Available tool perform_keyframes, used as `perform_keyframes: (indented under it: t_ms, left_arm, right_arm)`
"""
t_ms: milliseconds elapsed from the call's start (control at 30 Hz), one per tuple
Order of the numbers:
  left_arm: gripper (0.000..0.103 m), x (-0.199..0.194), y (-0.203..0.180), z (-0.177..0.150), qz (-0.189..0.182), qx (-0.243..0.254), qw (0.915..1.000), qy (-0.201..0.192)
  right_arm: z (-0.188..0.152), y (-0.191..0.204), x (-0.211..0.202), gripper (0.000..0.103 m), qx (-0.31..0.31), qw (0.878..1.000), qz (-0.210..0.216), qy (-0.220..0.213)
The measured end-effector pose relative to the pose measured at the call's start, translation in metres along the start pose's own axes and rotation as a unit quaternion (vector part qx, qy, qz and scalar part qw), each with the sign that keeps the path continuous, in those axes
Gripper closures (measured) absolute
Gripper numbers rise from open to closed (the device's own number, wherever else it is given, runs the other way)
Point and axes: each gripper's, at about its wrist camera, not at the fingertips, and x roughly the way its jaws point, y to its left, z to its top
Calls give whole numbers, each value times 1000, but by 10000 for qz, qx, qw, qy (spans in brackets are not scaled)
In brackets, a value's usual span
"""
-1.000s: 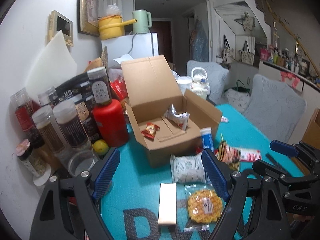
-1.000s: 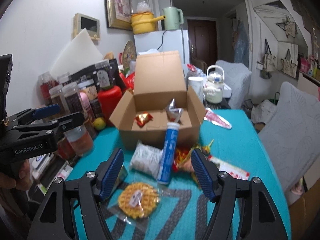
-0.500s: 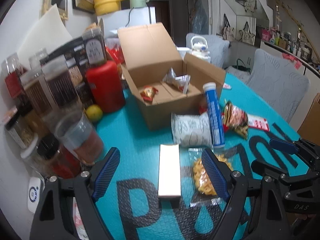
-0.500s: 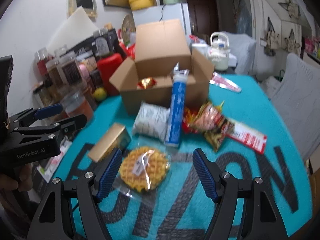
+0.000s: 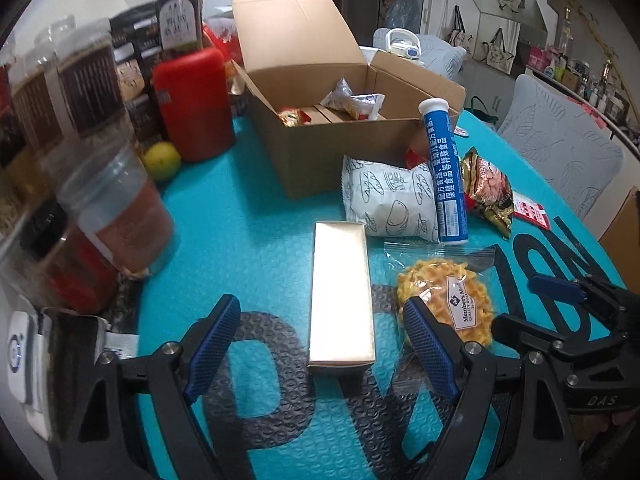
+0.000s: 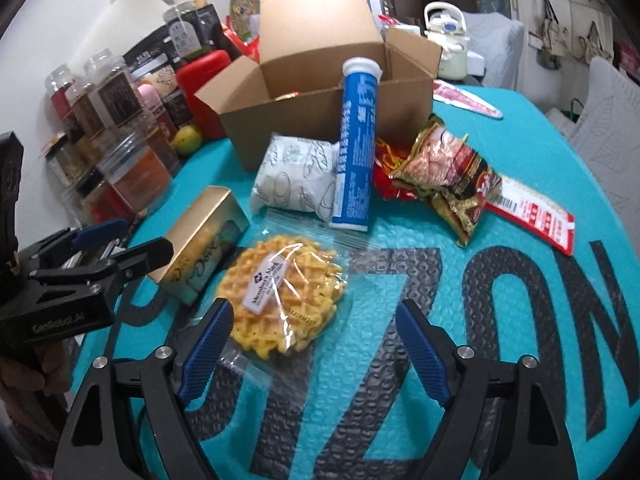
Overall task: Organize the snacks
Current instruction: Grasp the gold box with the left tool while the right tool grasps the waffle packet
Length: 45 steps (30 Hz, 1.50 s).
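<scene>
An open cardboard box (image 5: 340, 148) (image 6: 320, 116) with a few wrapped snacks inside stands on the teal mat. In front of it lie a white packet (image 5: 392, 200) (image 6: 296, 172), a blue tube (image 5: 444, 172) (image 6: 354, 140), a red-gold snack bag (image 6: 444, 172) and a flat red packet (image 6: 532, 212). My left gripper (image 5: 320, 336) (image 6: 132, 240) is open, with the near end of a gold box (image 5: 342, 292) (image 6: 200, 240) between its fingertips, untouched. My right gripper (image 6: 314, 342) (image 5: 536, 306) is open and its jaws are opening. A bagged waffle (image 6: 284, 292) (image 5: 448, 304) lies just ahead of it, not gripped.
Several jars (image 5: 112, 216) and a red canister (image 5: 192, 100) crowd the left edge, with a lemon (image 5: 162, 160) beside them. A kettle (image 6: 448, 40) stands behind the box. Grey cushioned chairs (image 5: 560, 152) stand to the right of the table.
Both grippers have come down and tipped toward the mat, so the gold box and the waffle now sit close in front. The right jaws have spread wider.
</scene>
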Motion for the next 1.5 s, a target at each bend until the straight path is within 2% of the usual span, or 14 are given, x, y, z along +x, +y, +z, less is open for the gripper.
perform_keyframes:
  t_ms: [67,133,267,433,733,967,1033,1067,1133,1233,1500]
  left_arm:
    - [26,6,-1,0,-103,-15,9999,31]
    - [33,13,-2,2,-158,-9,9998,117]
    - [65,29,-2,2,-256,-33,9990,353]
    - [66,25,3,0,-186,-116,9992,334]
    - [66,7,31,-14,311,-473,9976,399]
    - [66,6,46,-20,430,-701,9958,404]
    - [66,6,45,-20,453,-667,9960,397]
    - [66,7,44,-20,451,-649,9961,398]
    - [66,7,43,-19,415,-639,9963,405]
    - [66,8,38,-17,360,-584,9966,452]
    - [66,4,8,-20,-1,-334,9977,595]
  right_arm:
    - [2,-1,6,19,48,9999,86,85]
    - [4,-2,9,13,35,9998,93,159]
    - [6,-3,13,12,37,9998,64,196]
    - [9,4,18,1,-34,9997,52,222]
    - [17,38,44,0,-510,9977,-178,401]
    - [17,47,73,0,-819,9920,-700,657]
    - [15,48,75,1,-893,9915,-694,642]
    - [13,48,73,2,-962,9912,-677,610]
    - [11,46,69,11,-1017,9913,-633,547]
    - [5,38,60,16,-1064,9915,-545,515]
    - [-3,9,36,17,-958,9928,-345,633]
